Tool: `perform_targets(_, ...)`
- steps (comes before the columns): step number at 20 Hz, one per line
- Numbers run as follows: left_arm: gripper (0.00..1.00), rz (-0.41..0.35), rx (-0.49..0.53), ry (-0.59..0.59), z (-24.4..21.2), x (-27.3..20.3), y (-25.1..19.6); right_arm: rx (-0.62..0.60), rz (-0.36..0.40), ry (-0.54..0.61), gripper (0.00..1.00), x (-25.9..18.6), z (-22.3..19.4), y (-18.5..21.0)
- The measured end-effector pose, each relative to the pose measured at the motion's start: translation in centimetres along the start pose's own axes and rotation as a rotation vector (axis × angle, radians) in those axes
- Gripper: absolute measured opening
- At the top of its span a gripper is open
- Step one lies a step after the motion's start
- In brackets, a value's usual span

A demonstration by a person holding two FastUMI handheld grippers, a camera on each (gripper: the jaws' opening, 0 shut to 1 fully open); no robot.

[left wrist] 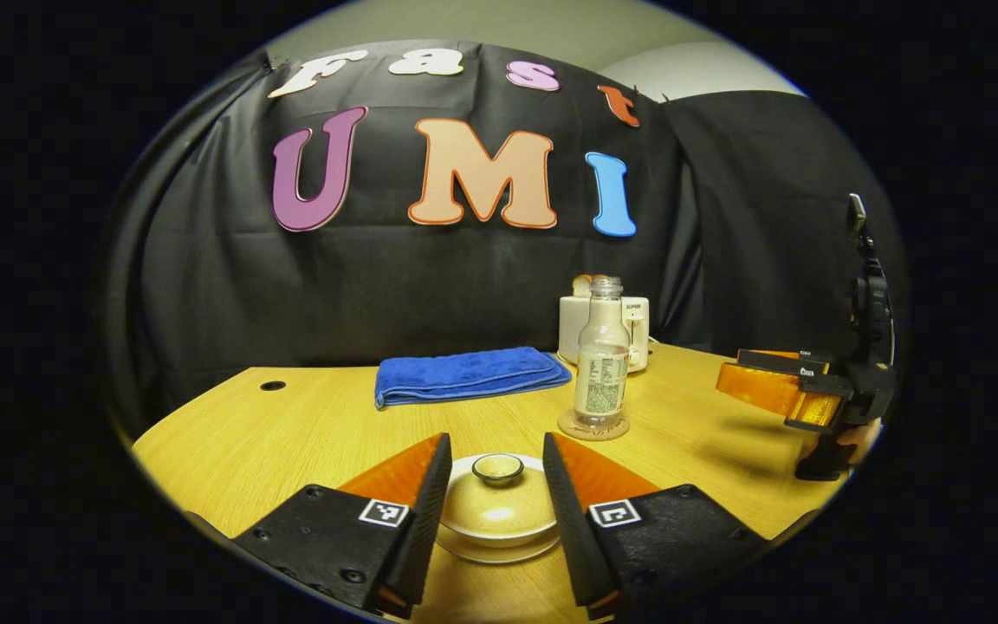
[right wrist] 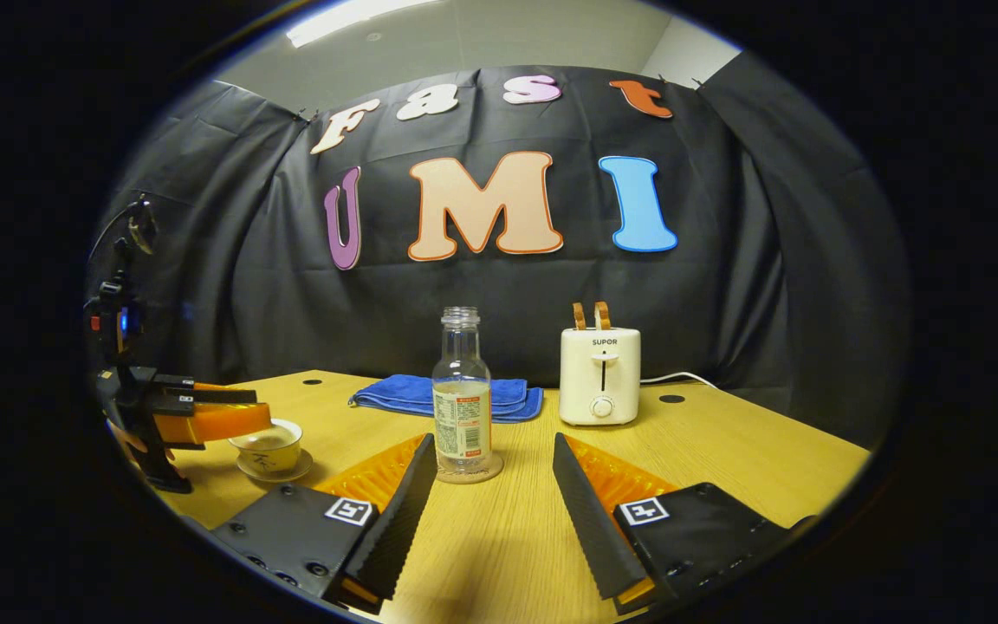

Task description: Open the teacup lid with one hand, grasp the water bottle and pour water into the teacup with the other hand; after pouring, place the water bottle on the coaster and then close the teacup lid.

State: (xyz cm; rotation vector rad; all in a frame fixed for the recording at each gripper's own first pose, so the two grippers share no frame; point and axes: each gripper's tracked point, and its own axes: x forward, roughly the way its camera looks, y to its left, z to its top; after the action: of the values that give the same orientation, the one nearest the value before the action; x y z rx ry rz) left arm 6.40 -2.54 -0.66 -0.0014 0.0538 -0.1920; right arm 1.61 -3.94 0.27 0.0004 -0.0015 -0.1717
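Teacup (left wrist: 499, 511) with its lid (left wrist: 499, 494) on sits on a saucer on the table (left wrist: 291, 433), between the spread fingers of the left gripper (left wrist: 497, 485), which touch nothing. Beyond the teacup, the water bottle (right wrist: 462, 394) stands capless on the coaster (right wrist: 469, 472). The right gripper (right wrist: 490, 477) is released, just before the water bottle.

A black cloth wall (right wrist: 499, 295) hangs in creased folds behind a light wooden table (right wrist: 724, 451), wrapping round its far side. Round cable holes (left wrist: 273, 386) sit in the tabletop near its back edge. Above the cloth, a pale wall (left wrist: 690, 69) and ceiling (right wrist: 482, 35) show, with a bright strip light (right wrist: 352, 17) glowing overhead in the right gripper view.
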Motion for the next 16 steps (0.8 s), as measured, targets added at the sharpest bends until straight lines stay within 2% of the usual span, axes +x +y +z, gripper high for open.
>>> perform_targets(2,0.73,0.017,0.0,-0.018,0.1,-0.9,0.4,0.0,-0.006,-0.001,0.88,0.1,0.0,-0.1)
perform_targets(3,0.86,0.029,0.001,-0.029,0.3,-1.4,0.6,0.0,-0.009,-0.001,0.87,0.1,0.0,-0.3)
perform_targets(5,0.96,0.049,0.004,-0.05,0.6,-2.2,1.1,-0.001,-0.016,-0.002,0.87,0.1,0.1,-0.3)
perform_targets(8,0.95,0.1,0.007,-0.059,0.7,-3.2,2.3,-0.001,-0.036,-0.003,0.87,0.1,0.0,-0.7)
perform_targets(10,0.96,0.16,0.006,-0.057,0.6,-3.8,3.6,-0.002,-0.064,-0.006,0.85,0.1,0.0,-1.3)
perform_targets(16,0.95,0.391,0.003,-0.058,0.4,-5.8,8.3,-0.006,-0.156,-0.009,0.85,0.1,0.1,-3.0)
